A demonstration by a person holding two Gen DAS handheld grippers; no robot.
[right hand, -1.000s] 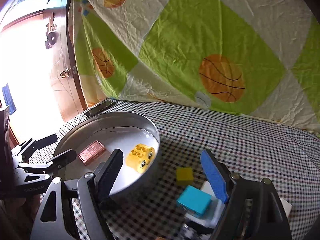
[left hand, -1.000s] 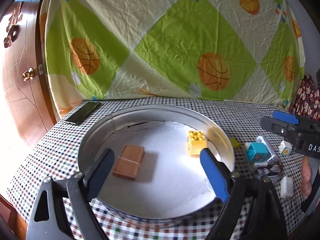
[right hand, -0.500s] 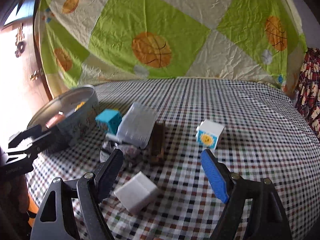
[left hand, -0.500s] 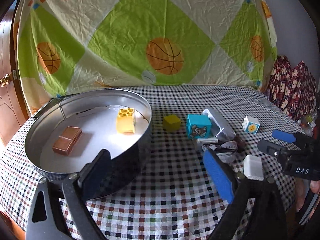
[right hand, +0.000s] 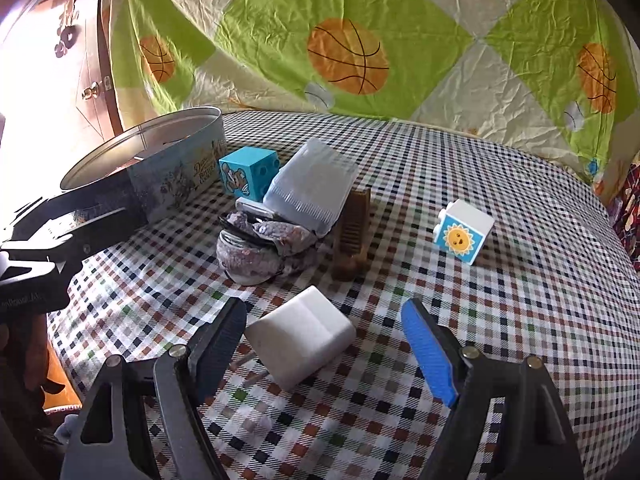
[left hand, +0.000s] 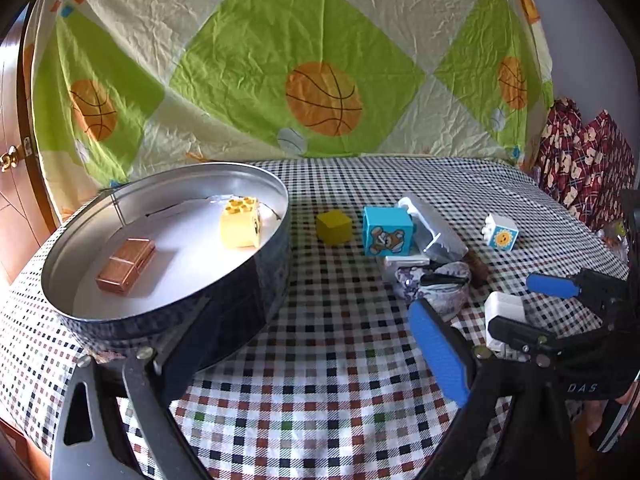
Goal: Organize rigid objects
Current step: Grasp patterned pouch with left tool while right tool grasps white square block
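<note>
Left wrist view: left gripper (left hand: 312, 344) low over the checked worktop (left hand: 344, 360), fingers spread wide and holding nothing, the dark finger (left hand: 188, 344) against the outer wall of the round tin (left hand: 256, 280), the blue finger (left hand: 438, 354) over bare cloth. Inside the tin, a copper-coloured block (left hand: 126, 266) lying flat and a yellow toy brick (left hand: 240, 222) near the far wall, well apart. To the right of the tin, an olive cube (left hand: 334, 226), then a blue brick with a bear picture (left hand: 387, 231) just beside it, touching a clear plastic comb case (left hand: 434, 232). In front of these, a crumpled grey-purple cloth bundle (left hand: 438, 284). Farther right and apart, a small white brick with a sun face (left hand: 501, 234).

Right wrist view: right gripper (right hand: 324, 344) also with fingers spread wide and gripping nothing, a white plug adapter (right hand: 302, 336) lying on the worktop between them, nearer the dark finger (right hand: 218, 344) than the blue finger (right hand: 428, 352), its prongs pointing toward the camera. Beyond it, the cloth bundle, the comb case leaning over a brown comb (right hand: 354, 236), and the sun brick alone at right. Printed side of the tin at left, with the left gripper beside it. Basketball-patterned sheet (right hand: 360, 32) hanging behind.
</note>
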